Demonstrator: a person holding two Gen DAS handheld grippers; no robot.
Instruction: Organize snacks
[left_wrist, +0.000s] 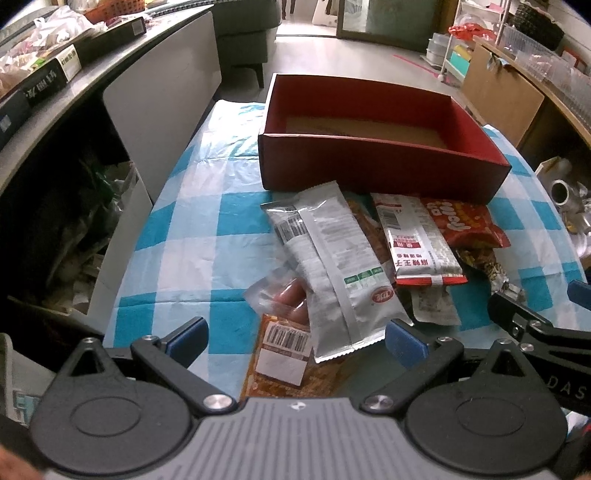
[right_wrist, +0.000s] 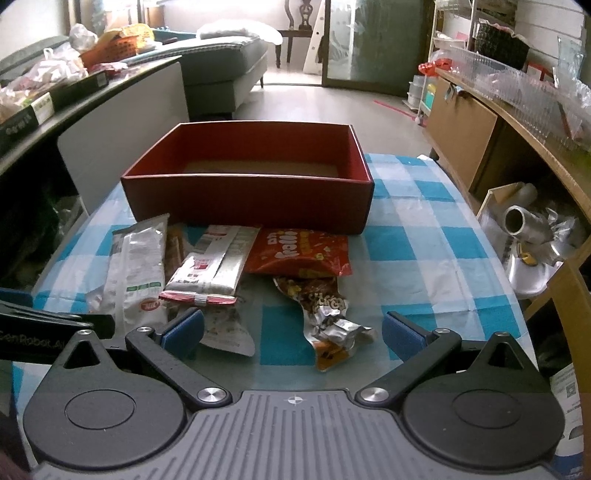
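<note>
Both grippers, left and right, spread wide apart, snack packets between them and red box, checked cloth beneath.

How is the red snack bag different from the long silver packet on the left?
The red snack bag is short, wide and bright red with yellow print, while the silver packet is long, narrow and grey-white with small green marks. The red bag lies right against the red box; the silver packet stretches from the box toward the camera. Both lie flat on the checked tablecloth, outside the box.
</note>
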